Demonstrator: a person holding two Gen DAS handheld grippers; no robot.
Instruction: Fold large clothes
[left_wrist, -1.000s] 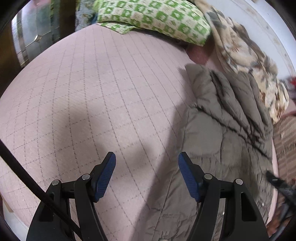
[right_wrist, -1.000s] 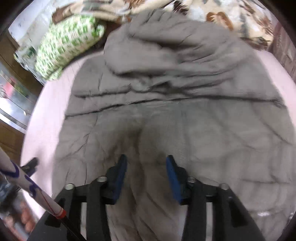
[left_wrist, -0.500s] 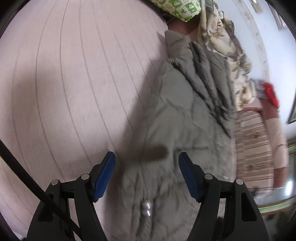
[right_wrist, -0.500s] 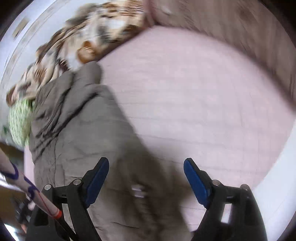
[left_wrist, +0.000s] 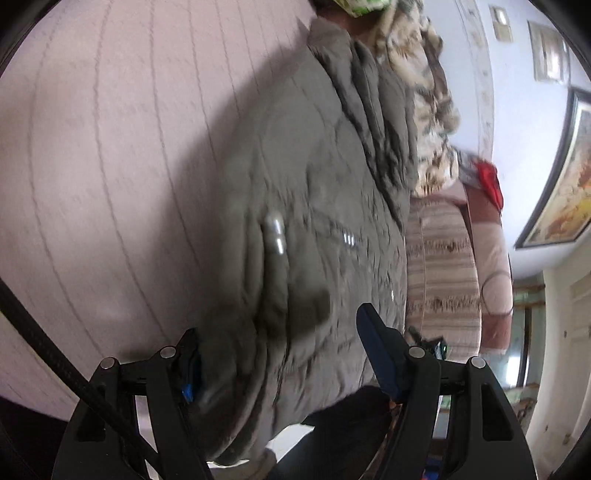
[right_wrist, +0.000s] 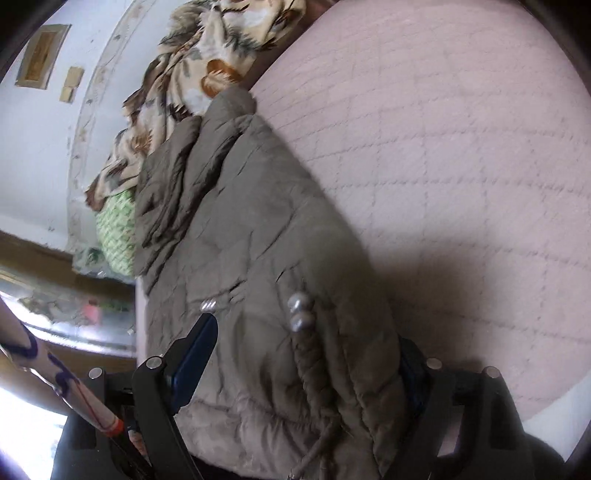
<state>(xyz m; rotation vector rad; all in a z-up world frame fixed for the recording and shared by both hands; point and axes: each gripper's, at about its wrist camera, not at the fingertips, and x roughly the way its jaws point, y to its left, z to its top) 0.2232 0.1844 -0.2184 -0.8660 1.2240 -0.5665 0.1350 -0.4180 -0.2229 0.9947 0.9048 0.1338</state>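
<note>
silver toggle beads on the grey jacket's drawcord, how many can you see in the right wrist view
2. Both round silver beads sit touching, one above the other, at the end of the braided cord lying on the grey padded jacket. More may be hidden in its folds.

free: pink bedspread (right_wrist: 461, 129) | blocked: jacket (left_wrist: 314, 184), floral blanket (right_wrist: 207, 55)

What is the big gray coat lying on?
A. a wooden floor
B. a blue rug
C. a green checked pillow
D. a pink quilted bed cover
D: the gray coat is spread across the pink quilted bed cover, which shows bare beside it in both wrist views, while the green checked pillow sits past the coat's far end.
</note>
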